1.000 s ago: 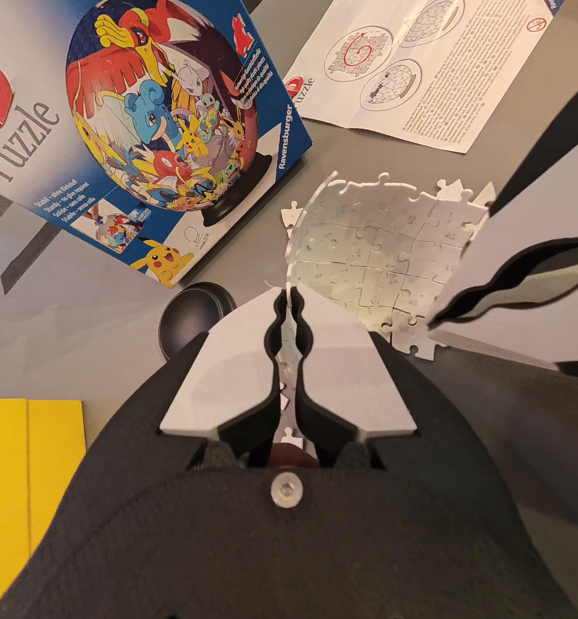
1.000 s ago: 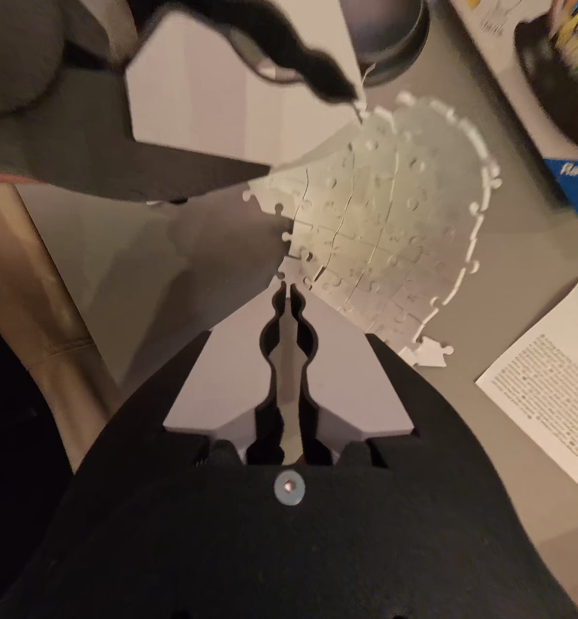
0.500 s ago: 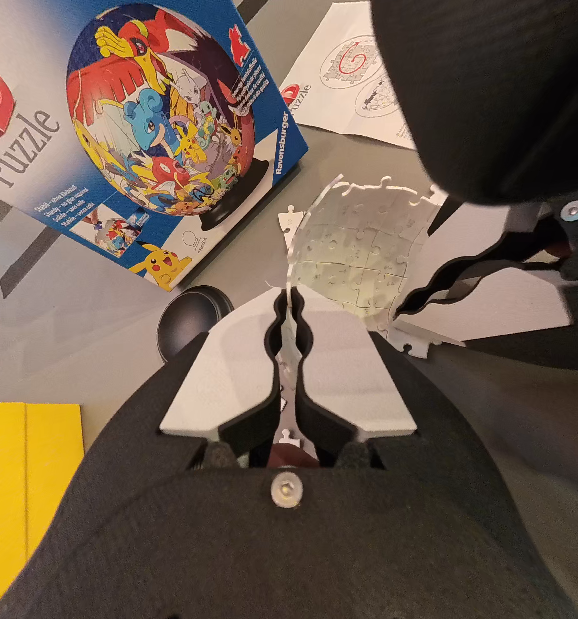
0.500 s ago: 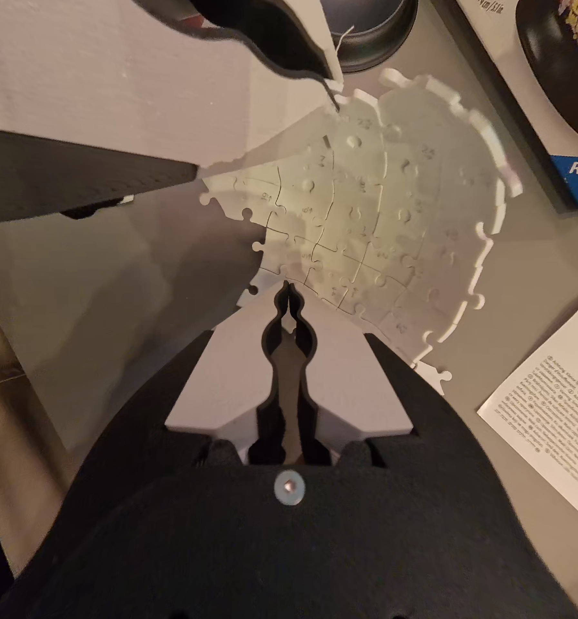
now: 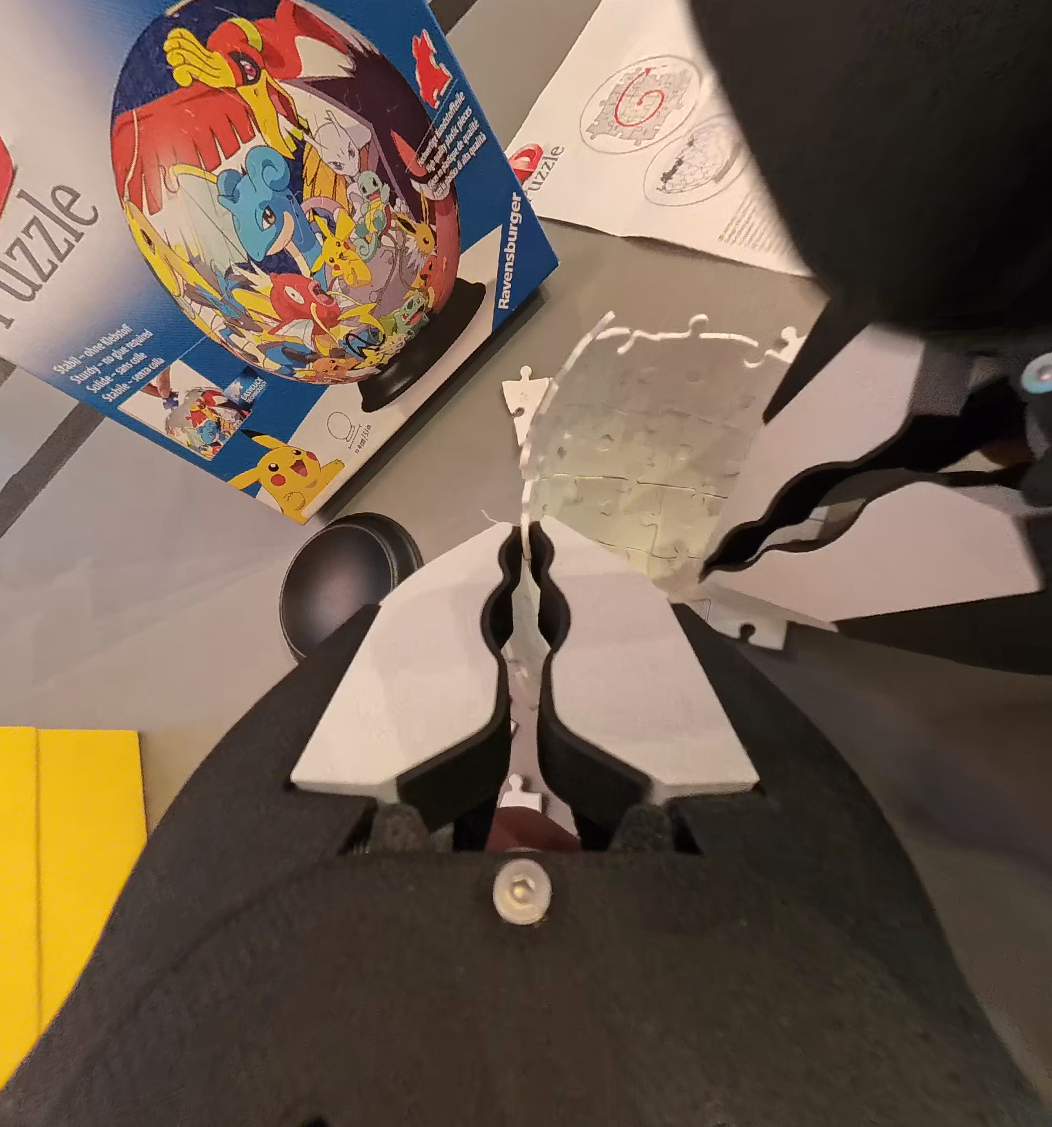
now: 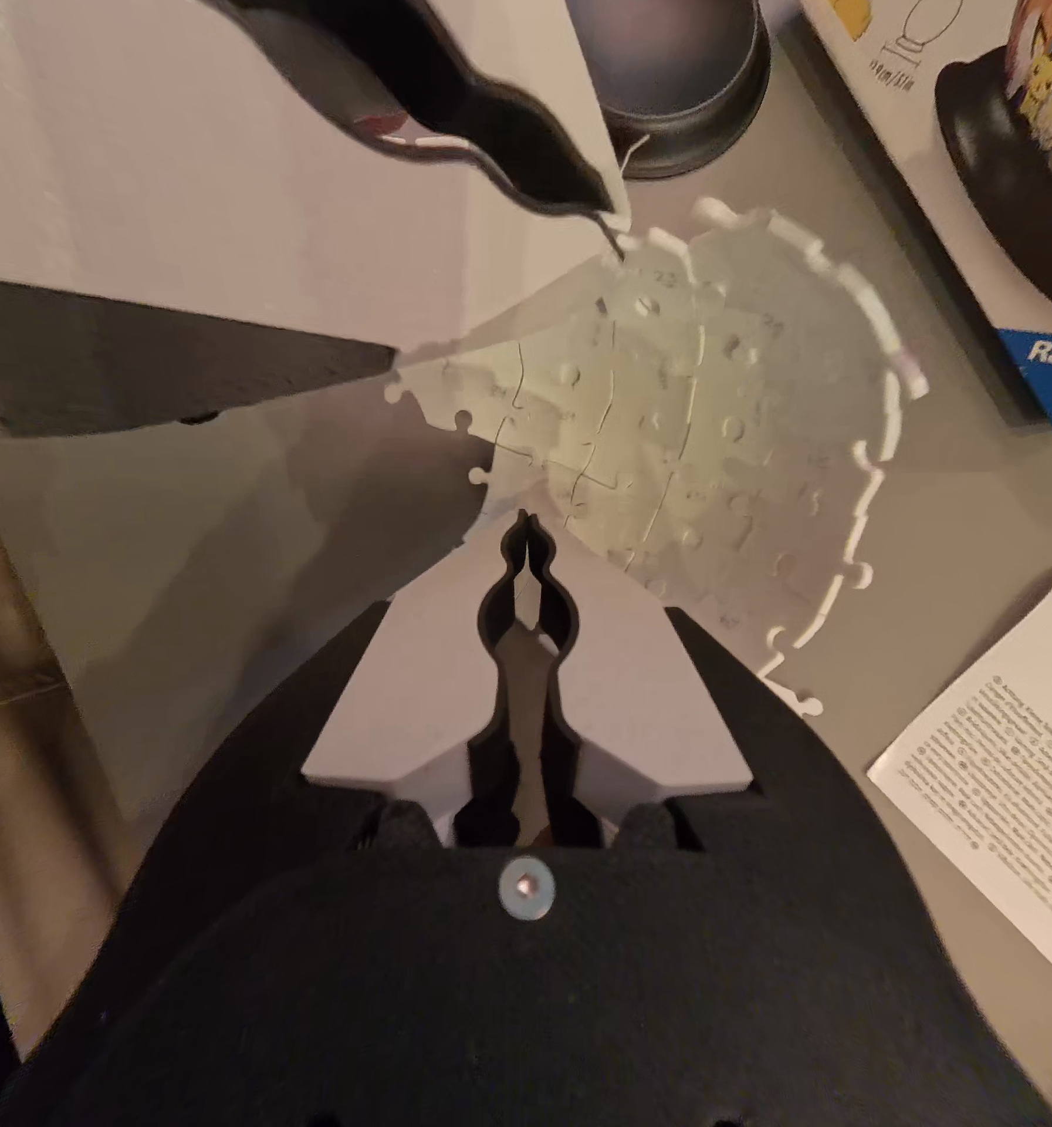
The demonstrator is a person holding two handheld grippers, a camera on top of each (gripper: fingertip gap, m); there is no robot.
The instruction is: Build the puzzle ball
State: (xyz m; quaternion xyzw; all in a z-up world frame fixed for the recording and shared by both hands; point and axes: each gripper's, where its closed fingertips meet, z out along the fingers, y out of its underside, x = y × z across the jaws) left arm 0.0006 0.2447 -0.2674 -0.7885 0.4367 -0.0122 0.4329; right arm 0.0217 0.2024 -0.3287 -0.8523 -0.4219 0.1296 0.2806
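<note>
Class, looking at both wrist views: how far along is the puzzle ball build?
Done: a curved shell of joined pieces, far from a full ball. In hand: left claw and right claw each pinch its rim. Left: closing the sphere and seating it on the black stand.

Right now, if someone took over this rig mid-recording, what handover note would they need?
Left gripper: shut on the rim of the curved puzzle shell, holding it above the table.
Right gripper: shut on a piece at the shell's opposite edge.
Nearby: black stand, puzzle box, instruction sheet, loose piece under the shell.
Done: one partial shell.
Left: seat the piece, add the rest, close the ball.
</note>
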